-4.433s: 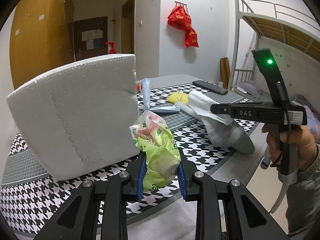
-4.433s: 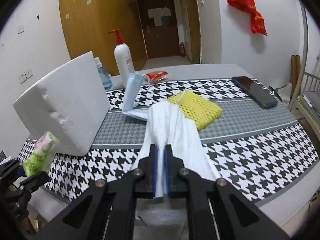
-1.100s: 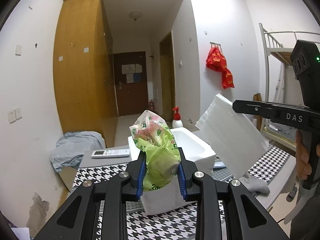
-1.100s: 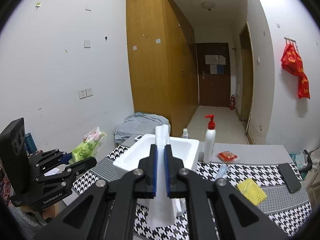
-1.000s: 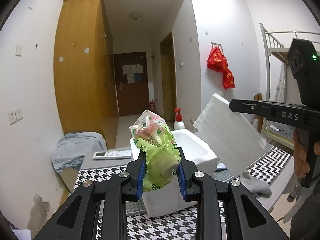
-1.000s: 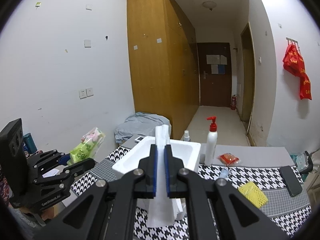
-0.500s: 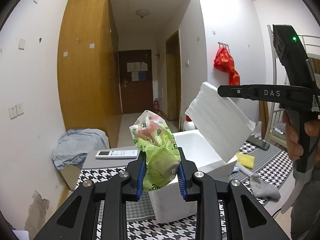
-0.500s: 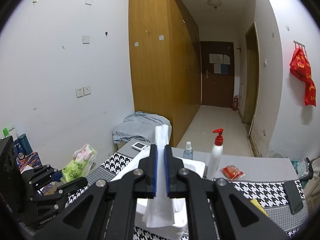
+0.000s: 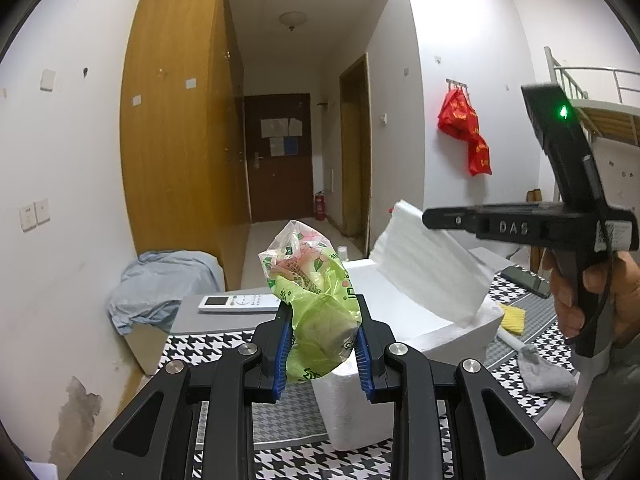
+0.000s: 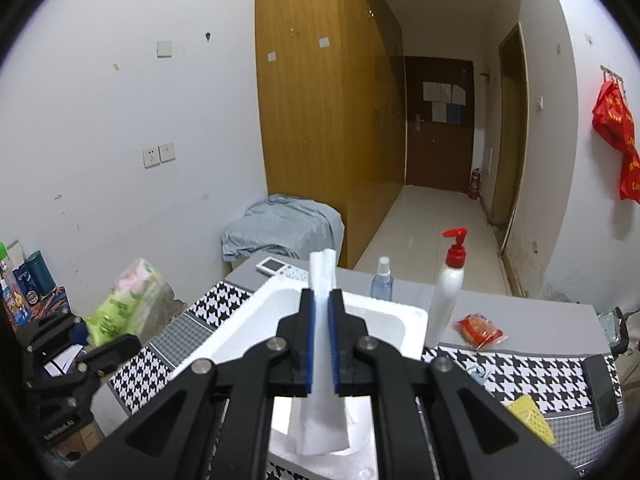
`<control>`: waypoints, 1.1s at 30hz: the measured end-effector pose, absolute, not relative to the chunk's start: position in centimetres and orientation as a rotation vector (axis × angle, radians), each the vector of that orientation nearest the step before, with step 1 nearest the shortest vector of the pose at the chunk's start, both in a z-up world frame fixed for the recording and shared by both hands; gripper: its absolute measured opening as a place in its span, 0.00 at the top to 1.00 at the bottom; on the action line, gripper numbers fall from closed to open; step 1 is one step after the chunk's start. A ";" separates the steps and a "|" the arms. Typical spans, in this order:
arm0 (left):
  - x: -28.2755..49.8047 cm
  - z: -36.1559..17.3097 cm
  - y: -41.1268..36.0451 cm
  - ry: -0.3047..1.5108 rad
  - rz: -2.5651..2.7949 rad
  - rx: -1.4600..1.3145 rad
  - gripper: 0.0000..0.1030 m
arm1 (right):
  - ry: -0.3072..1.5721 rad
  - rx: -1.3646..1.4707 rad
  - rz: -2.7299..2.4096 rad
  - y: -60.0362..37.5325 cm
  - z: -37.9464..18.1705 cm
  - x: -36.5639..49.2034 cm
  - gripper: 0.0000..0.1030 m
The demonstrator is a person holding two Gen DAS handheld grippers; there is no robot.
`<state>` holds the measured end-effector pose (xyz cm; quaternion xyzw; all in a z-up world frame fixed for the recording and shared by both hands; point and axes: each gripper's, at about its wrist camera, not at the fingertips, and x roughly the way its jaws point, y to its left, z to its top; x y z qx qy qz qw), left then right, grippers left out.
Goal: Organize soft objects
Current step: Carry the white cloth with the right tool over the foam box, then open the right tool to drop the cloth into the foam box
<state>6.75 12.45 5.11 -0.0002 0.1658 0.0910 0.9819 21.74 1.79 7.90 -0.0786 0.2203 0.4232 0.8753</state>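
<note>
Right gripper (image 10: pixel 320 332) is clamped flat on a white sheet (image 10: pixel 320 420), and the left gripper (image 9: pixel 322 344) is closed partway on a green bag (image 9: pixel 316 292), pads pressed into its sides. Neither grip has changed in the past second; what has changed is where the right one is.

Seen from either wrist, the table (image 9: pixel 224 344) now lies lower in view than a few seconds back, when both tools were down near its top and the sheet trailed over it. Both loads are now in the air.

On that table stands the open foam box (image 10: pixel 240 332). A second ago it was ahead of the right tool, with its whole rim showing. Now it fills the lower middle of the right view and runs under the jaws. In the left view the sheet (image 9: pixel 428 272) has also slid in from beside the box, and now hangs tilted across its far rim.

So the sheet has come over the opening. Its lower end hangs in front of the box's inside, but I cannot tell whether it is below the rim. My guess is that lowering and letting go comes next.

By contrast the bag has hardly moved. It is at the box's near corner, a little short of the opening, and looks set to follow the sheet in.

Off to the right a grey sock (image 9: pixel 544 372) remains on the table, so at least one soft thing is left to collect.
</note>
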 end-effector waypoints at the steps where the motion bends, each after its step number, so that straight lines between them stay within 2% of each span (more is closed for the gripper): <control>1: 6.8 5.1 12.5 0.336 0.188 -0.002 0.72 | 0.468 -0.165 0.884 2.0 7.6 22.0 0.91; 12: 7.6 4.4 12.8 0.361 0.195 -0.015 0.72 | 0.529 -0.199 0.874 3.3 6.3 22.8 0.91; 13: 7.7 4.4 12.9 0.363 0.195 -0.016 0.72 | 0.529 -0.213 0.872 3.5 6.2 22.7 0.85; 14: 7.7 4.4 12.9 0.364 0.196 -0.017 0.72 | 0.531 -0.234 0.863 3.7 6.0 22.7 0.66; 15: 7.7 4.4 13.0 0.363 0.197 -0.017 0.72 | 0.531 -0.249 0.849 3.9 5.9 22.6 0.53; 16: 7.8 4.4 13.0 0.363 0.196 -0.018 0.72 | 0.529 -0.255 0.842 4.1 5.8 22.5 0.30; 17: 7.8 4.4 13.1 0.364 0.197 -0.020 0.72 | 0.527 -0.260 0.846 4.2 5.7 22.3 0.21; 22: 8.0 4.5 13.3 0.369 0.197 -0.020 0.72 | 0.516 -0.269 0.835 4.3 5.5 22.2 0.17; 25: 8.2 4.4 13.4 0.373 0.195 -0.020 0.72 | 0.509 -0.265 0.828 3.9 5.5 22.4 0.10; 33: 8.7 4.7 13.6 0.370 0.180 -0.030 0.72 | 0.506 -0.233 0.823 2.6 5.6 22.4 0.01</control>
